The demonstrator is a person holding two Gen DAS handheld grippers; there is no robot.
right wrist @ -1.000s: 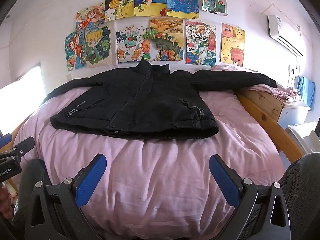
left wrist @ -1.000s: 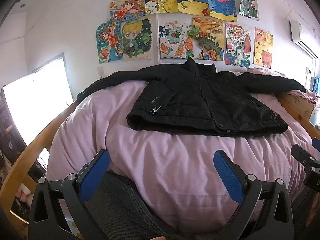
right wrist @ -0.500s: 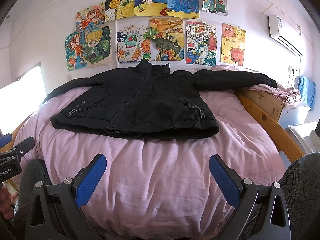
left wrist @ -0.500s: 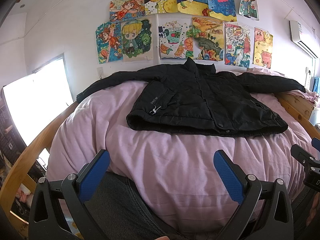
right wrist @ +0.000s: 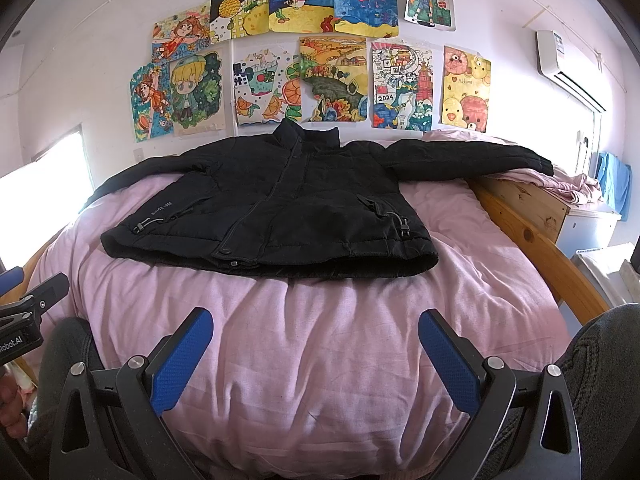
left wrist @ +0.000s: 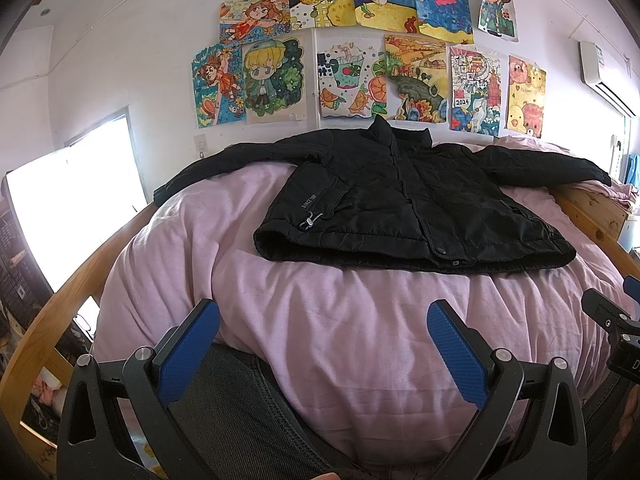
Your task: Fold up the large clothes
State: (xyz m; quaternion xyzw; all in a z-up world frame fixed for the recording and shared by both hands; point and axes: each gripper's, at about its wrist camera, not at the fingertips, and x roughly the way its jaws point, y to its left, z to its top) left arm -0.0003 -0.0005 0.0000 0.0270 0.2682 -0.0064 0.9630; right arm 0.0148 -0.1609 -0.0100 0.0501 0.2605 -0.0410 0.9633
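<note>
Lying flat across the pink duvet (left wrist: pixel 320 320) is a black padded jacket (left wrist: pixel 400 208), front side up, zipped or snapped closed, collar toward the wall and hem toward the cameras. Both sleeves are spread straight out to the sides; in the right wrist view one cuff reaches over the wooden bed rail (right wrist: pixel 532 240) onto some crumpled pink fabric. There's small white lettering by one pocket that reads something like "SINCE 19", with the last digits too tiny for me to be sure. Drawstring toggles hang near both pockets, and a couple of snaps show at the bottom of the placket.

The left gripper (left wrist: pixel 324 344) hangs low at the near edge of the bed, its blue-padded fingers (left wrist: pixel 188 352) spread wide with nothing between them, well short of the jacket's hem. Same deal with the right gripper (right wrist: pixel 316 344): fingers far apart, empty, not touching the jacket. Each gripper pokes into the edge of the other's view, and in the right wrist view the one at the left edge has a partial label reading "Robot.AI".

On the wall behind is a cluster of kids' drawings (right wrist: pixel 304 48); one has "2024" written on it. An air conditioner (right wrist: pixel 560 64) is mounted high on the wall at the right. The person's dark-trousered knees sit just below the grippers.
</note>
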